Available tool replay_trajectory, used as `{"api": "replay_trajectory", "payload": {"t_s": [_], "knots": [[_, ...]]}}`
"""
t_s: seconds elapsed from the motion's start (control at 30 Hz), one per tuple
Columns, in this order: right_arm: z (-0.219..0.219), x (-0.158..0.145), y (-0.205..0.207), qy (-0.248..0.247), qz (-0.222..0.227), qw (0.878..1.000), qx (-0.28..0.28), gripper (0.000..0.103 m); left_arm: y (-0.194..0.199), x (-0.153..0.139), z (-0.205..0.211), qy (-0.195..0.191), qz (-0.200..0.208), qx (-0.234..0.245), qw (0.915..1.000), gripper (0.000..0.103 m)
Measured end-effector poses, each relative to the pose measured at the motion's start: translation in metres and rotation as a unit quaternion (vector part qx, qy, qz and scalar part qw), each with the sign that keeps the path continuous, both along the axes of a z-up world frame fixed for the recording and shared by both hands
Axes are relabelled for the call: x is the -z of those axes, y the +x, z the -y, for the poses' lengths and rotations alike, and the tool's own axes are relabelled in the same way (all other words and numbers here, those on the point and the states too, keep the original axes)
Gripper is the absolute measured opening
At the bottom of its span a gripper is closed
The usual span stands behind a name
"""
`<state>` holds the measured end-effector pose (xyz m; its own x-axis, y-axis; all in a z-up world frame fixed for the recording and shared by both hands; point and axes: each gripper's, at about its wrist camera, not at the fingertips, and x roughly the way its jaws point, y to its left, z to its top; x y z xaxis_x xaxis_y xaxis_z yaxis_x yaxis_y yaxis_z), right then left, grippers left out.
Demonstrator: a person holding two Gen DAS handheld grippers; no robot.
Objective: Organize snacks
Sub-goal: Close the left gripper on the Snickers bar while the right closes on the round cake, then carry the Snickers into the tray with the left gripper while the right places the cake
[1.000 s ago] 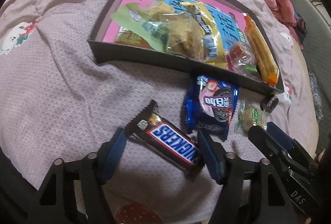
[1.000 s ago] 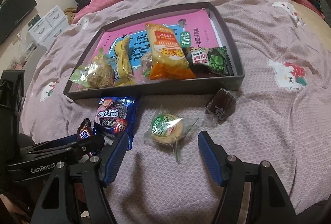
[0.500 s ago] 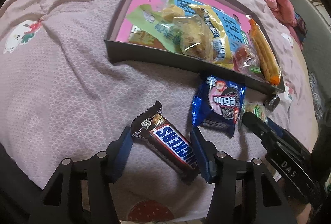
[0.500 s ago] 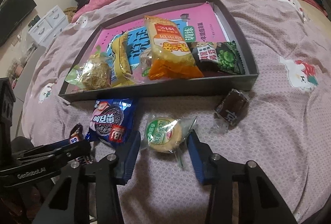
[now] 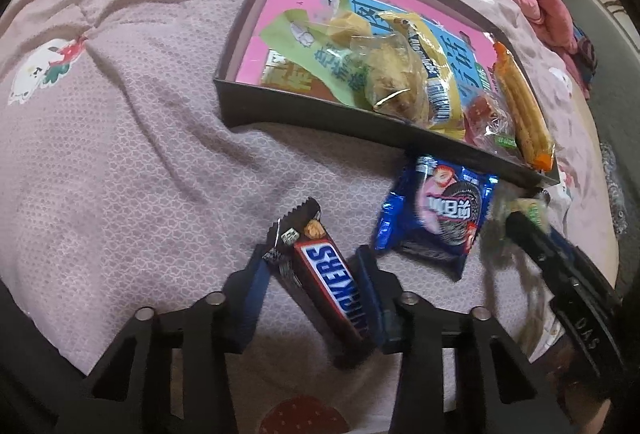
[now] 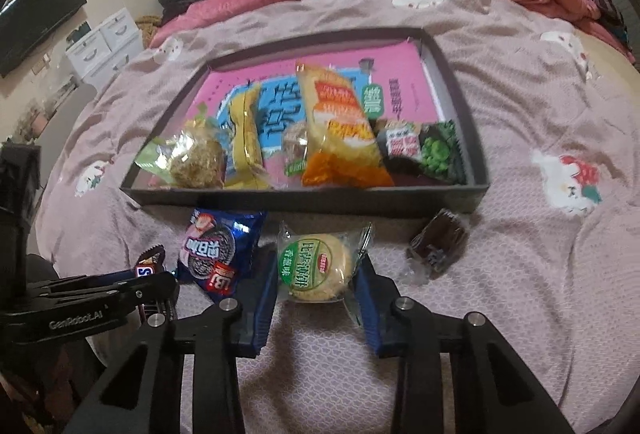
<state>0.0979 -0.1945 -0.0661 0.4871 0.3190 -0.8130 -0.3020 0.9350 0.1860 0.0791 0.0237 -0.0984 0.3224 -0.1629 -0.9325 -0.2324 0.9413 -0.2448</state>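
Snacks lie on a bedspread (image 5: 120,153) in a row along the near wall of a dark tray (image 6: 304,203) that already holds several packets. Left to right in the right wrist view: Snickers bar (image 5: 332,288), blue cookie pack (image 6: 218,254), round cake (image 6: 314,266), brown sweet (image 6: 438,244).

Left gripper (image 5: 312,270): jaws closing, the bar between them; its long axis runs diagonally, upper left to lower right, so the pads meet its long sides. The right pad touches the wrapper, the left pad is at the crimped end; a firm clamp is not yet evident.

Right gripper (image 6: 316,280): jaws closing, both pads against the cake's clear wrapper at left and right.

Each hand is nearest its own item. The tray lies straight beyond both, so the coming move likely needs a lift over the near wall and a short carry forward. The cookie pack and sweet remain outside, untouched.
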Motion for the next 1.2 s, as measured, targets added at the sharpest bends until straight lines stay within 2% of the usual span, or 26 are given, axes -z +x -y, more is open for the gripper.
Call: {"api": "replay_trajectory", "payload": {"t_s": [0.27, 0.47, 0.83, 1.2], "knots": [[0.0, -0.016, -0.008, 0.022, 0.03, 0.999, -0.012, 0.037, -0.005, -0.006, -0.01, -0.017, 0.011, 0.004, 0.9998, 0.033], [-0.003, -0.029, -0.015, 0.032, 0.059, 0.997, -0.027, 0.037, -0.005, -0.012, -0.012, -0.024, 0.022, 0.0, 0.9995, 0.031], [-0.004, -0.039, -0.019, 0.043, 0.082, 0.995, -0.035, 0.037, -0.009, -0.036, -0.008, -0.015, 0.063, 0.014, 0.9978, 0.029], [-0.005, -0.052, -0.023, 0.052, 0.117, 0.991, -0.041, 0.037, -0.012, -0.075, -0.004, 0.006, 0.138, 0.025, 0.9901, 0.028]]}}
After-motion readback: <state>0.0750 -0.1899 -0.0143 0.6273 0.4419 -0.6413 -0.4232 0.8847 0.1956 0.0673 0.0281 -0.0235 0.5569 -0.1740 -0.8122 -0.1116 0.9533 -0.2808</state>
